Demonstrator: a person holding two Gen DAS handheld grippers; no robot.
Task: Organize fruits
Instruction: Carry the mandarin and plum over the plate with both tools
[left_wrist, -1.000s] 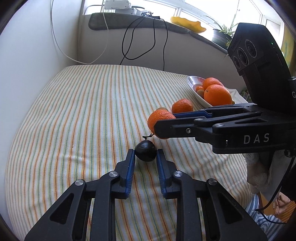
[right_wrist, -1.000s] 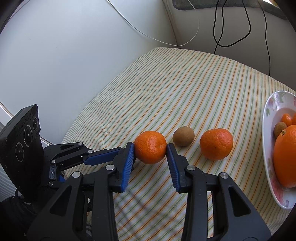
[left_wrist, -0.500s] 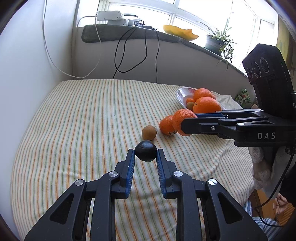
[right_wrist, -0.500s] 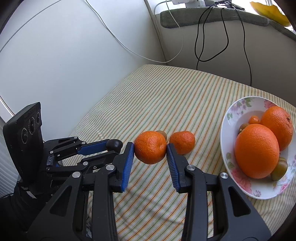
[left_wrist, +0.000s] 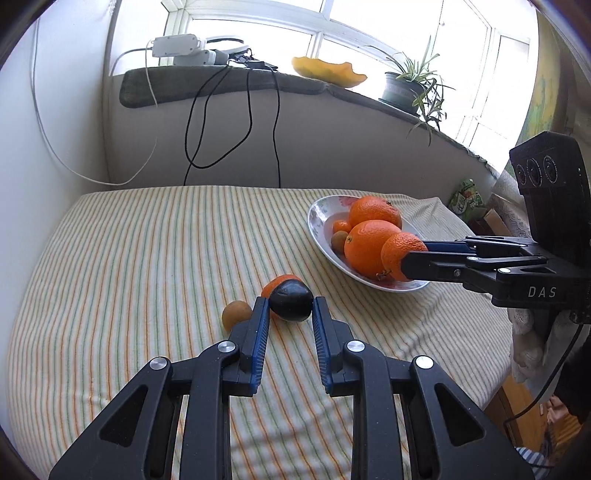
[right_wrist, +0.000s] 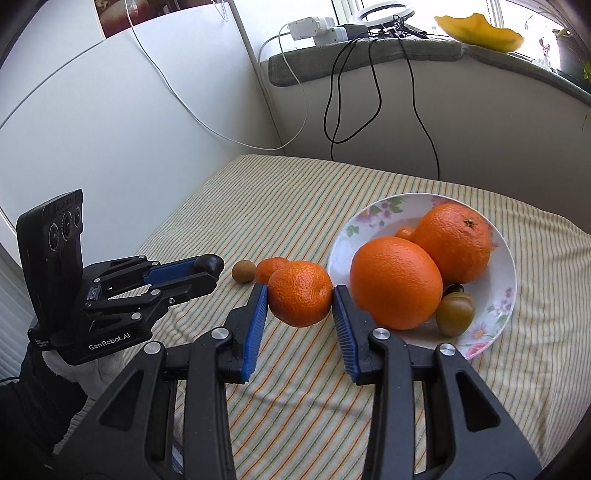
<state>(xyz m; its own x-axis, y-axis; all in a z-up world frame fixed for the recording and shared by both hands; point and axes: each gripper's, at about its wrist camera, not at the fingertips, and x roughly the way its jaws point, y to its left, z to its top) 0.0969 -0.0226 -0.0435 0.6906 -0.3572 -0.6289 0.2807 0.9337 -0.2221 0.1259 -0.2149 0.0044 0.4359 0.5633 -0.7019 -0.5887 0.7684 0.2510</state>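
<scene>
My left gripper (left_wrist: 290, 306) is shut on a small dark plum (left_wrist: 291, 300), lifted above the striped cloth. My right gripper (right_wrist: 300, 293) is shut on a tangerine (right_wrist: 300, 293), raised close to the near left rim of the floral bowl (right_wrist: 498, 295). That bowl holds two large oranges (right_wrist: 397, 282), a small orange fruit and a greenish-brown fruit (right_wrist: 455, 314). On the cloth lie another tangerine (right_wrist: 269, 267) and a brown kiwi (right_wrist: 243, 271). In the left wrist view the held tangerine (left_wrist: 400, 254) hangs over the bowl's (left_wrist: 317, 218) near rim, and the kiwi (left_wrist: 236, 314) lies left of my fingers.
The striped cloth (left_wrist: 147, 258) covers a table set against a white wall on the left. Black and white cables (left_wrist: 221, 122) hang from the window sill behind. A potted plant (left_wrist: 406, 88) and a yellow dish (left_wrist: 328, 70) stand on the sill. A green packet (left_wrist: 465, 199) lies beyond the table's right edge.
Both grippers rose and travelled right toward the bowl with their fruit. The right one's tangerine went from beside the loose fruit to the bowl's rim. Neither grip changed.
</scene>
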